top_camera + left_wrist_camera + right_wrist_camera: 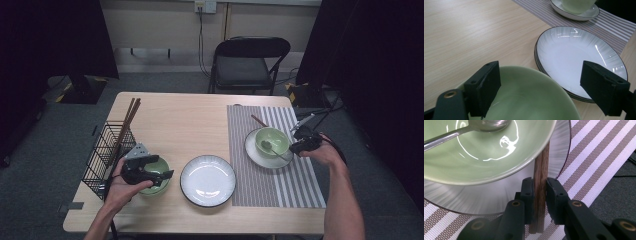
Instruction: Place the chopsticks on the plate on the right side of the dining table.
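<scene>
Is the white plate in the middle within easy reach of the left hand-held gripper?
Probably yes: the left hand-held gripper hangs open over the green bowl, the white plate lies right beside it, nothing between.

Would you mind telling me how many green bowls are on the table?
2. One green bowl sits near the table's left front, under the left gripper, beside the empty white plate. The other green bowl, holding a spoon, stands on a plate on the striped mat.

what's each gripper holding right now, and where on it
The right gripper is shut on wooden chopsticks, near their end beside the plate. The left gripper is open, straddling a green bowl.
</scene>
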The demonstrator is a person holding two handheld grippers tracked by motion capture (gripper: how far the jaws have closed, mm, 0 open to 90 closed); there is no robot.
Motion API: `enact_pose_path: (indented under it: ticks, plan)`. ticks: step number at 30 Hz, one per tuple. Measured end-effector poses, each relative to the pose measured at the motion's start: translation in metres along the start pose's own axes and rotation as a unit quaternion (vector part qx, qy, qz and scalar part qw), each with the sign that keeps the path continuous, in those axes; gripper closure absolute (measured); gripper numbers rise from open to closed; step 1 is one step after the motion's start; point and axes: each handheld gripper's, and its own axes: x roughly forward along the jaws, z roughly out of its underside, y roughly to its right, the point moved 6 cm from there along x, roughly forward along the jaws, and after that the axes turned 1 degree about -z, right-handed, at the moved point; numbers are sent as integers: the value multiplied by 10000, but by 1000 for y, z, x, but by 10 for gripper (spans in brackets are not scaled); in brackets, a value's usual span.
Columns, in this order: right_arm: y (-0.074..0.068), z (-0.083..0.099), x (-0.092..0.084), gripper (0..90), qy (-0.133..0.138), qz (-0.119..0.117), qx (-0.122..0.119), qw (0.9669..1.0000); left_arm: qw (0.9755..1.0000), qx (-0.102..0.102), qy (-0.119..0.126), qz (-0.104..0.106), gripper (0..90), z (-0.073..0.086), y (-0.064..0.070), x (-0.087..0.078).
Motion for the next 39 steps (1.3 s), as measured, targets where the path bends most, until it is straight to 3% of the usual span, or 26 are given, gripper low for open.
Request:
enact_pose_path:
  ticks: [2,6,13,19,24,30,39]
  plan:
    - [1,0,0,673,-34,-78,126,9999,10000,22,10,0,163,0,0,0]
    - [2,1,-4,625,42,-112,396,9991,10000,0,57,-20,163,-1,-1,-2]
    - [-1,2,-13,579,379,-36,714,9967,9999,-18,97,-35,163,-1,-1,-5]
    - [-5,4,-17,565,653,108,1108,9916,9999,23,114,-37,163,-2,2,-7]
    - [-6,8,-20,565,766,254,1208,9894,9999,53,126,-21,163,-3,3,-7]
    - [-8,10,-25,566,963,463,1428,9840,9999,14,132,-32,163,-3,2,-7]
    - [-18,15,-40,553,1332,636,1564,9766,9999,33,145,-30,163,-4,4,-7]
